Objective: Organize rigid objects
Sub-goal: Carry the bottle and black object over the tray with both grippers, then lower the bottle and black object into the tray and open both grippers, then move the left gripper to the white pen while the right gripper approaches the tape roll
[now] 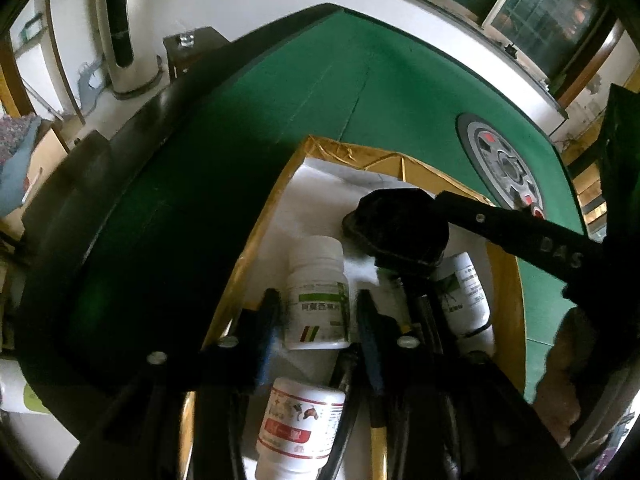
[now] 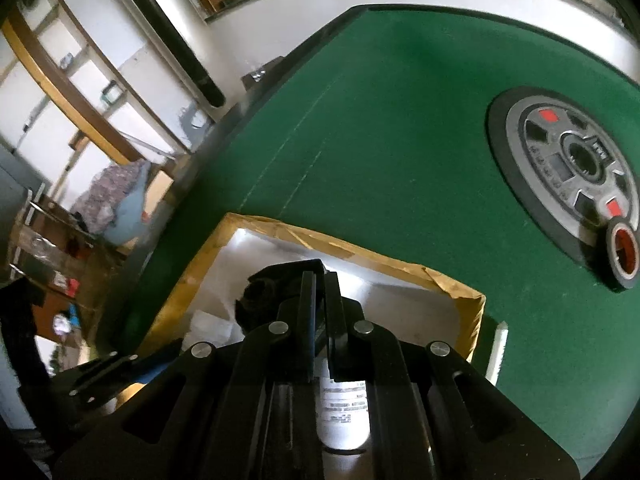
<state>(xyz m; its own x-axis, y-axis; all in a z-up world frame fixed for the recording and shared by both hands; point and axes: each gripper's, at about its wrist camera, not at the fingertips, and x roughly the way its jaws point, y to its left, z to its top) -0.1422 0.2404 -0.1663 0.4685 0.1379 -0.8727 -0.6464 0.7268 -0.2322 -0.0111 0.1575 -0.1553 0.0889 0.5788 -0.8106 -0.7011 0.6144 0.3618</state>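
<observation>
A cardboard box (image 1: pixel 256 236) with a white lining sits on the green table. In the left wrist view it holds a white green-label bottle (image 1: pixel 318 296), a red-label bottle (image 1: pixel 300 424) and a third white bottle (image 1: pixel 466 292). My left gripper (image 1: pixel 316 300) is open, its fingers either side of the green-label bottle. My right gripper (image 2: pixel 319 280) is shut on a black plug-like object (image 2: pixel 264 296) and holds it over the box (image 2: pixel 188 276); that object also shows in the left wrist view (image 1: pixel 396 224). A white bottle (image 2: pixel 342 408) lies under the right gripper.
A round grey control panel (image 2: pixel 568 172) is set into the green table (image 2: pixel 400 120), with a roll of black tape (image 2: pixel 622 252) on its near edge. A white strip (image 2: pixel 498 348) lies beside the box. Shelves and clutter stand beyond the table's left edge.
</observation>
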